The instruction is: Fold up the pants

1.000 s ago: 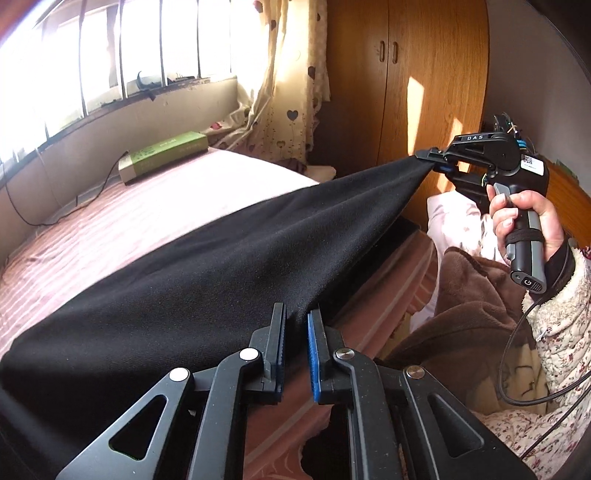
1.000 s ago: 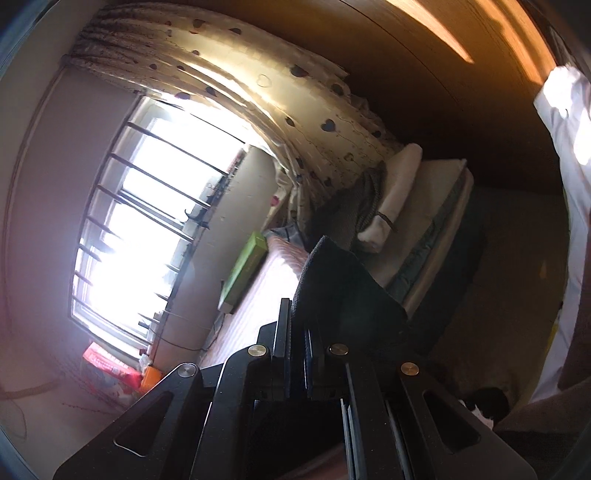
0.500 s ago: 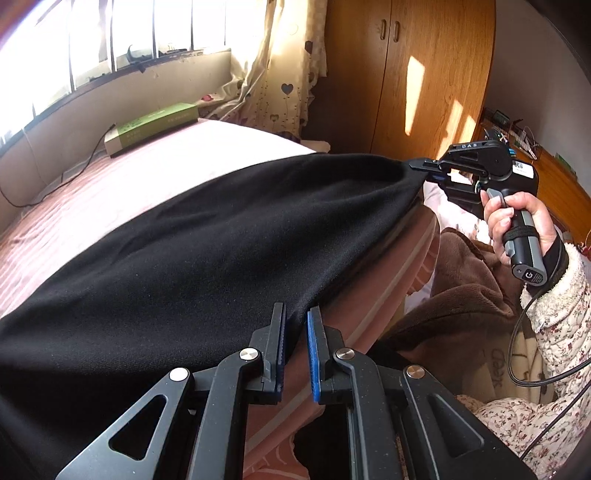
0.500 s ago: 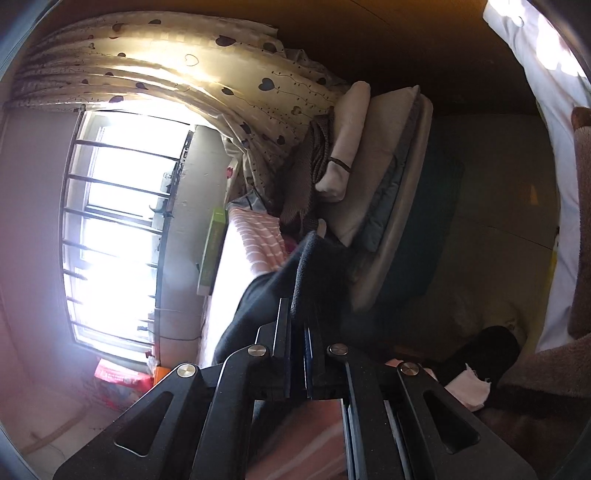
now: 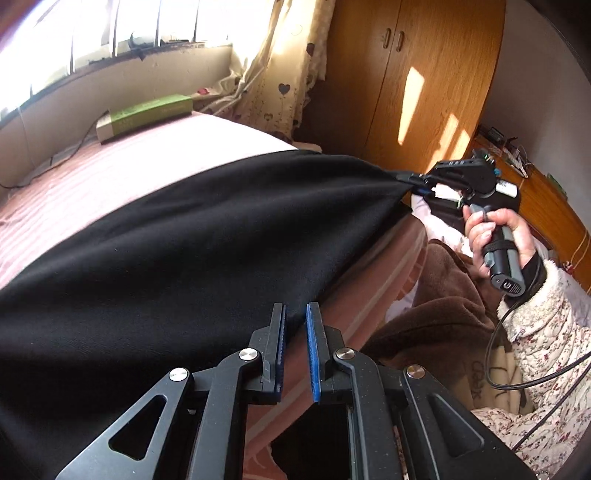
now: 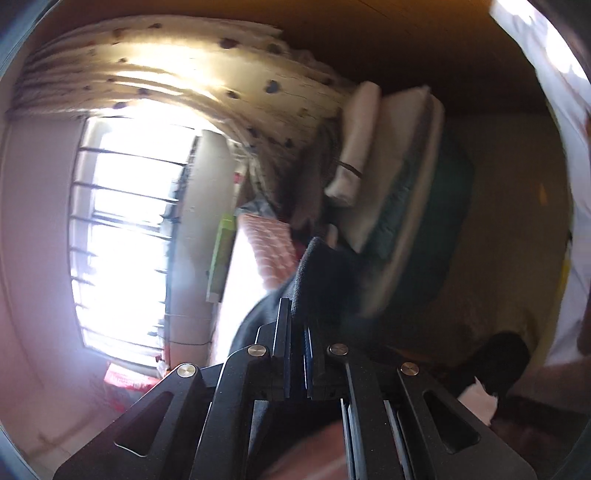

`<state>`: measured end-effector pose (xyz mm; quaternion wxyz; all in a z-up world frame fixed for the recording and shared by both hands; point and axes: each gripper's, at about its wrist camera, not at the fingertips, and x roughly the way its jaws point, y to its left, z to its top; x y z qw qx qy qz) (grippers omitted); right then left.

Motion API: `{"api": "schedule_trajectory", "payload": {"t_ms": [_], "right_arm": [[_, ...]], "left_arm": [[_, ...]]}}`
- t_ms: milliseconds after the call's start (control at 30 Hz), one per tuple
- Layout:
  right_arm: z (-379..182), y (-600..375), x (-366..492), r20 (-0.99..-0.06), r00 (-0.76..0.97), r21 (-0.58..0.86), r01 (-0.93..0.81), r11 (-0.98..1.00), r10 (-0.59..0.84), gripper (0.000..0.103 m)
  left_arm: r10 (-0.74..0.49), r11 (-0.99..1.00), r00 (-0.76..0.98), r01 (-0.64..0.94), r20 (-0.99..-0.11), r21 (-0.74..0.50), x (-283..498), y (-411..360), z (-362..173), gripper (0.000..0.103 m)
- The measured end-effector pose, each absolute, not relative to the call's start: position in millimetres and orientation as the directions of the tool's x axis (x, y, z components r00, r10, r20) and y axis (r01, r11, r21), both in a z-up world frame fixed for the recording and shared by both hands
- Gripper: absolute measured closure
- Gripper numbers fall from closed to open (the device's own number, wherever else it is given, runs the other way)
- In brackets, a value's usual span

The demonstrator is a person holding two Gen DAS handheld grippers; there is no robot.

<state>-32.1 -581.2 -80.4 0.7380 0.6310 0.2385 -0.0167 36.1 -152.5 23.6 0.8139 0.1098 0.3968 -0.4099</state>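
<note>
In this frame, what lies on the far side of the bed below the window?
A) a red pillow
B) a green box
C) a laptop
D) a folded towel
B: the left wrist view shows a long green box lying on the pink striped bed, beyond the black pants.

Home bedroom. Bed [image 5: 122, 177] with pink striped sheet fills left of frame; heart-print curtain [image 5: 284, 74] and barred window [image 5: 92, 33] upper left; wooden wardrobe [image 5: 424, 74] top centre; brown fleece blanket [image 5: 443, 295] lower right.
</note>
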Motion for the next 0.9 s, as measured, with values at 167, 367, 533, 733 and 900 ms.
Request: {"api": "schedule_trajectory", "payload": {"t_ms": [167,367,533,733,900], "right_arm": [[-96.2,-577.9,-41.6,-0.349,0.879,0.936,0.307,0.172,0.325,0.097],[-74.1,-593.1,-57.8,-0.406,0.880,0.902,0.344,0.260,0.245,0.096],[-53.4,-603.6,-77.4,-0.484,0.872,0.842,0.441,0.310,0.076,0.096],[-35.3,-607.8,-38.9,-0.412,0.886,0.872,0.315,0.375,0.212,0.095],[-28.2,-611.9,8.4,-0.469,0.837,0.823,0.298,0.484,0.282,0.072]], "left_arm": [[-0.565,0.581,0.320,0.809,-0.761,-0.091,21.3,-166.2,20.6,0.064],[-0.607,0.584,0.310,0.799,-0.731,-0.146,32.5,-164.8,25.9,0.063],[-0.649,0.543,0.285,0.822,-0.705,-0.168,33.9,-166.5,33.8,0.061],[-0.668,0.554,0.289,0.808,-0.686,-0.200,48.1,-170.2,39.5,0.055],[-0.731,0.537,0.237,0.778,-0.640,-0.326,68.4,-171.9,45.6,0.049]]}}
